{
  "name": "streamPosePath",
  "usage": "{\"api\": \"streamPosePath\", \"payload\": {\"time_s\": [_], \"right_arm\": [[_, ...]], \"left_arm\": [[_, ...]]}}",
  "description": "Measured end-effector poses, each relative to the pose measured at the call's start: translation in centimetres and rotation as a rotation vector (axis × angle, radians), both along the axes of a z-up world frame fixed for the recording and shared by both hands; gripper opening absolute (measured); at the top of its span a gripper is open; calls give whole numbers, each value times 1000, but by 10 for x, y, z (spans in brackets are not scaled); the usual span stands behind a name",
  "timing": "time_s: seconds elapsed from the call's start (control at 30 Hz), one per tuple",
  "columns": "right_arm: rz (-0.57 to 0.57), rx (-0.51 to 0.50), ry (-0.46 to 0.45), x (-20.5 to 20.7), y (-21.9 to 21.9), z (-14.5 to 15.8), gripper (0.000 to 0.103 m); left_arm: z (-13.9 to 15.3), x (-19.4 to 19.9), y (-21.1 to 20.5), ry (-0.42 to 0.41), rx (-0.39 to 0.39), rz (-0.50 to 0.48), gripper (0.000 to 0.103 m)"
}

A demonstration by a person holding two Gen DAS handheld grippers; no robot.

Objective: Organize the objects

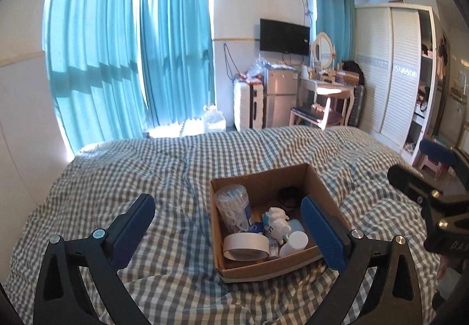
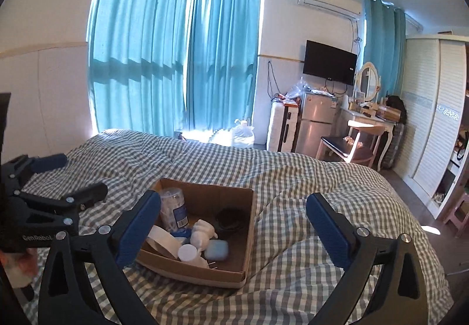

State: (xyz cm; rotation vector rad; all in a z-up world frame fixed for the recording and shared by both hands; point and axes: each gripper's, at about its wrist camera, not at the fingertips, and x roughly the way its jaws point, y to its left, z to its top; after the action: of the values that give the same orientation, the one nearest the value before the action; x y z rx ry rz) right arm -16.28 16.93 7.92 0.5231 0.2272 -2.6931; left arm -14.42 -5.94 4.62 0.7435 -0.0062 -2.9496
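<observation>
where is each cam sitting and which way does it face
Left wrist: on the left gripper, above the checked bed, facing the windows; its open blue fingers and the right gripper's side show.
Right wrist: on the right gripper, same heading; its open fingers and the left gripper show.
Shared: cardboard box, curtains, TV.

My own right finger covers the near right corner of the cardboard box, and in the right wrist view my left finger hides part of the tape roll. The dark thing at the back of the box is too dim to name. The label on the clear jar is too small to read
</observation>
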Motion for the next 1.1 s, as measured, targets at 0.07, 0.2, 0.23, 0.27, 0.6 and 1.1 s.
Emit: {"api": "streamPosePath", "payload": {"time_s": [0.07, 0.2, 0.23, 0.27, 0.6, 1.1], "right_arm": [[-3, -19, 12, 7, 3, 0, 100], [-31, -10, 51, 20, 5, -4, 100], [-31, 2, 60, 23, 5, -7, 100], [-27, 7, 64, 25, 5, -10, 101], [-53, -32, 18, 32, 18, -46, 101], [-37, -7, -9, 36, 15, -71, 101]], "left_arm": [[3, 8, 0, 22, 9, 5, 103], [-1, 23, 2, 51, 1, 32, 103], [-3, 26, 3, 60, -4, 37, 103], [-7, 30, 4, 66, -8, 43, 103], [-42, 52, 5, 65, 22, 56, 103], [-63, 55, 10, 23, 35, 54, 103]]}}
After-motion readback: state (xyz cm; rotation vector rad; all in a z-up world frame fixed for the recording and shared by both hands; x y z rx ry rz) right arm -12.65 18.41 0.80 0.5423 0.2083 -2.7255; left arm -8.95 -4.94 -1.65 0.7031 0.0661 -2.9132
